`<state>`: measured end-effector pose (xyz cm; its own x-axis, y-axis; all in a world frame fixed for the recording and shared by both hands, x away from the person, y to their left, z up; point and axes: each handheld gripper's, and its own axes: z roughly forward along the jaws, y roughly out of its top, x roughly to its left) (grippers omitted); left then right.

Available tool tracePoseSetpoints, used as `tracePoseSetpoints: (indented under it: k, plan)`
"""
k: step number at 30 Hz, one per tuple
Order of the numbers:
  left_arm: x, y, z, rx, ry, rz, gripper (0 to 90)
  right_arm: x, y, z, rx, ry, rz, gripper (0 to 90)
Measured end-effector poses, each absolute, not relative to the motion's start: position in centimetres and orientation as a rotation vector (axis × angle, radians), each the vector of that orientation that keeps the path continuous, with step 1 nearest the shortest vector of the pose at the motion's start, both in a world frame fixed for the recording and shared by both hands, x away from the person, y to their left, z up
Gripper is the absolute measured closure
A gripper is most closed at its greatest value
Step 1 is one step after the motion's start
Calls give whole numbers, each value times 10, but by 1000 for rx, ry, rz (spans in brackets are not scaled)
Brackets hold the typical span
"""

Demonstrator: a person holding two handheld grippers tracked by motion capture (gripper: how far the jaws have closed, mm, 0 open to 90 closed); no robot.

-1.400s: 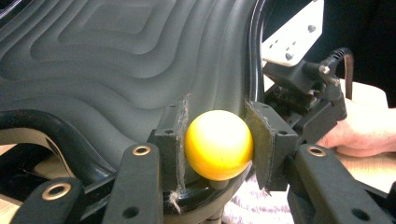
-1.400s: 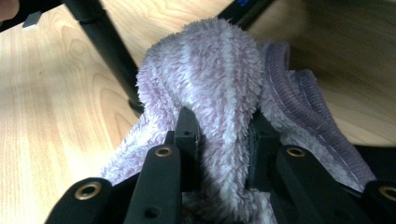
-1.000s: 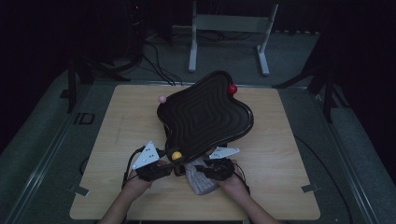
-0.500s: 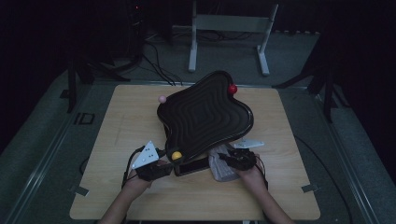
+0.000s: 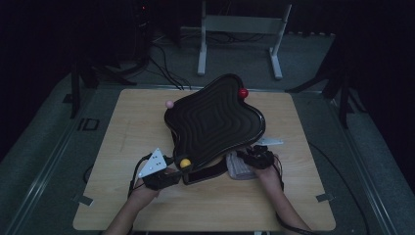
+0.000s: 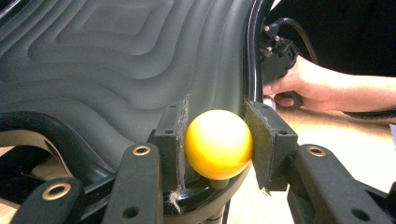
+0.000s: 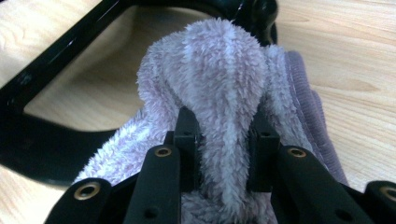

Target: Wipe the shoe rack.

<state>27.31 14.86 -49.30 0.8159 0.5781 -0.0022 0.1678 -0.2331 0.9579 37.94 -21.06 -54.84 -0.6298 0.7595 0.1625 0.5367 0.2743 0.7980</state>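
Left tongs are clenched on the yellow ball at the near corner of the tray, both pads pressing its sides; judged as a steadying grip, so the tray is being kept from sliding or tipping while being wiped. Right tongs are clenched on a bunched fold of cloth, which is being pinched into a ridge between the pads and held down at the counter, just beside the tray's near right edge and its black base frame. In the high view the cloth is lying partly tucked under that edge, right tongs touching it, left tongs at the yellow ball. The tray is being carried tilted on its stand: glossy black, wavy-edged, with stepped concentric ridges like contour lines. Ball knobs are set at the corners: yellow near, red far right, pink far left. The yellow ball is smooth, hard and shiny. The cloth is pale lilac, fluffy terry with a stitched hem, so it is being squashed easily in the grip. The counter is light wood, matte.
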Motion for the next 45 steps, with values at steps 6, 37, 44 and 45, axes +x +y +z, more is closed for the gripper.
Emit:
tracePoseSetpoints:
  k: [6,37,44,45]
  plan:
    - [273,149,-492,1800,574,432,589,374,-213,-542,1198,2270,1316,709]
    - [268,179,-489,1746,680,469,832,319,-251,-516,1160,2214,1436,710]
    - [270,176,-492,1767,675,457,865,314,-255,-514,1166,2208,1440,711]
    - [269,174,-492,1766,674,452,864,313,-255,-514,1166,2207,1440,711]
